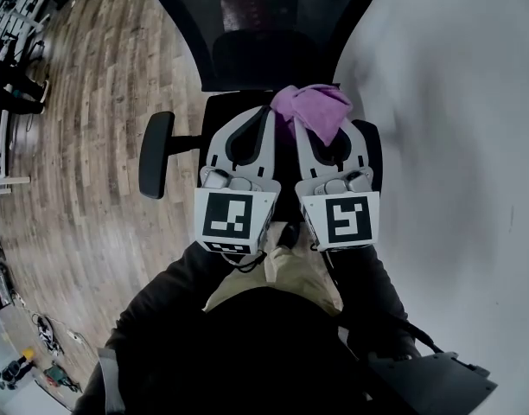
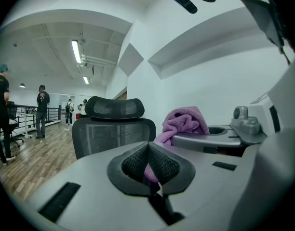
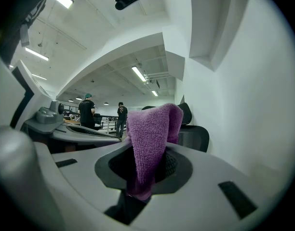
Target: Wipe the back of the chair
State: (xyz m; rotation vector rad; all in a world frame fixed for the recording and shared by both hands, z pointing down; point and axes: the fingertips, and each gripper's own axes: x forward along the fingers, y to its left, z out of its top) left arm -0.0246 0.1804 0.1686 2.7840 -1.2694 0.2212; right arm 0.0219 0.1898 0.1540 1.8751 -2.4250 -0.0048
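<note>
A: What does the right claw (image 3: pixel 148 154) hold?

B: We see it clenched on a purple cloth (image 3: pixel 150 126), which stands up between the pads and folds over at the top.

A: And the left claw (image 2: pixel 148 146)?

B: Clenched, with its pad tips meeting. We see purple through the gap below them but cannot tell whether any cloth is caught there.

A: Where is the chair (image 1: pixel 247 76)?

B: Ahead of the 2 claws, with its mesh back (image 2: pixel 113 136) beyond the cloth. 1 armrest (image 1: pixel 155 154) juts over the wooden floor (image 1: pixel 83 145).
</note>
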